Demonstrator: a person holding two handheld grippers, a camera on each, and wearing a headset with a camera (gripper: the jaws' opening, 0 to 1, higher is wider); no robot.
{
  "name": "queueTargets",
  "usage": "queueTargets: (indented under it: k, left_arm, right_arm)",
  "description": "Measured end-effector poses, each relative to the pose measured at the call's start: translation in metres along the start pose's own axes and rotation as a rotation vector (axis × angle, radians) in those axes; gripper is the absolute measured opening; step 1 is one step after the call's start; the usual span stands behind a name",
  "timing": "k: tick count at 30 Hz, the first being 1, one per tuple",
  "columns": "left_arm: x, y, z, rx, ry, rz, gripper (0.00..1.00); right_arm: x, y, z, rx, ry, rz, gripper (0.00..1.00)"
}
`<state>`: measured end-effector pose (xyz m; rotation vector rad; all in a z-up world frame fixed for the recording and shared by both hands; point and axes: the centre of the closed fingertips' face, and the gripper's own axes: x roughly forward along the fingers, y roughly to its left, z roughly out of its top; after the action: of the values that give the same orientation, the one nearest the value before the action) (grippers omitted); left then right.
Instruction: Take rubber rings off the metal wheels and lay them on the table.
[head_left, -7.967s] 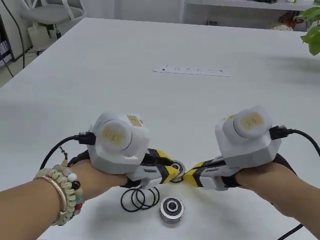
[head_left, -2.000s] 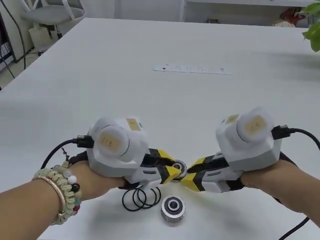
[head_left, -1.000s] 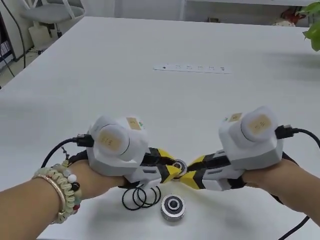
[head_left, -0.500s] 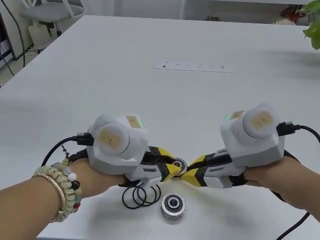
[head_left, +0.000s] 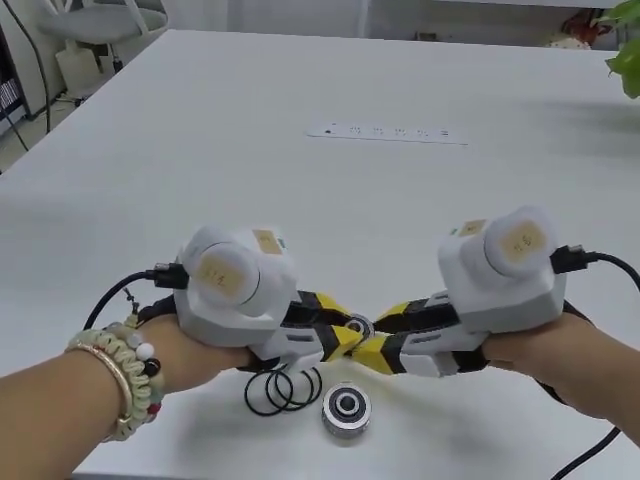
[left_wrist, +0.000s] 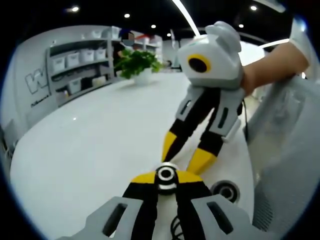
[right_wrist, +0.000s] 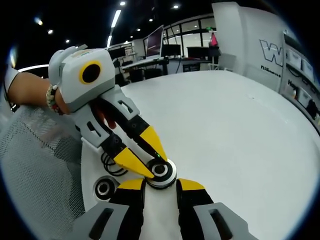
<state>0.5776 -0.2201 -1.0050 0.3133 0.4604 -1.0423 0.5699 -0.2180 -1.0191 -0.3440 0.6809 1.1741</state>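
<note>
My left gripper (head_left: 348, 333) is shut on a small metal wheel (head_left: 358, 325), held just above the white table (head_left: 330, 200). In its own view the yellow tips (left_wrist: 166, 180) clamp that wheel (left_wrist: 166, 175). My right gripper (head_left: 370, 348) faces it tip to tip, jaws apart, with the tips beside the wheel's edge (right_wrist: 161, 171); it appears from above in the left gripper view (left_wrist: 184, 156). Three loose black rubber rings (head_left: 283, 391) lie overlapping on the table under the left gripper. A second metal wheel (head_left: 345, 412) lies flat beside them.
A white power strip (head_left: 386, 133) lies across the middle of the table. An office chair (head_left: 100, 25) stands off the far left corner and a plant (head_left: 625, 45) at the far right. The table's near edge runs just below the rings.
The right gripper has edged left and a little down, bringing its tips up against the wheel. The left gripper, rings and lying wheel have stayed put.
</note>
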Motion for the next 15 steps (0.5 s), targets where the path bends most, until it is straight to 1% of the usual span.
queueTargets:
  k: [2,3,4,5,6,9,10,11,12,13,15]
  left_arm:
    - [0.0,0.0,0.0,0.0,0.0,0.0,0.13]
    - [0.0,0.0,0.0,0.0,0.0,0.0,0.13]
    - [0.0,0.0,0.0,0.0,0.0,0.0,0.13]
    - [0.0,0.0,0.0,0.0,0.0,0.0,0.13]
    - [0.0,0.0,0.0,0.001,0.0,0.0,0.13]
    - [0.0,0.0,0.0,0.001,0.0,0.001,0.13]
    - [-0.001,0.0,0.0,0.0,0.0,0.002,0.13]
    - [-0.001,0.001,0.0,0.0,0.001,0.001,0.13]
    - [-0.001,0.001,0.0,-0.001,0.0,0.002,0.13]
    - [-0.001,0.0,0.0,0.0,0.001,0.002,0.13]
    - [-0.001,0.0,0.0,-0.001,0.001,0.002,0.13]
  right_arm:
    - [0.0,0.001,-0.001,-0.003,0.0,-0.001,0.23]
    - [0.001,0.002,-0.003,-0.019,0.011,0.001,0.22]
    - [0.001,-0.001,-0.005,-0.046,0.024,-0.009,0.2]
    - [0.001,0.002,-0.007,-0.047,0.031,0.003,0.19]
    - [0.0,0.001,-0.005,-0.036,0.022,-0.002,0.18]
    - [-0.002,0.0,-0.007,-0.023,0.032,0.006,0.15]
    - [-0.003,-0.002,-0.011,-0.027,0.052,0.002,0.09]
    - [-0.005,-0.003,-0.014,-0.027,0.067,-0.007,0.0]
    - [-0.005,-0.006,-0.011,-0.015,0.045,-0.005,0.0]
    - [-0.004,-0.004,-0.012,0.041,0.042,-0.001,0.0]
    - [-0.003,-0.006,-0.012,0.007,0.043,-0.008,0.0]
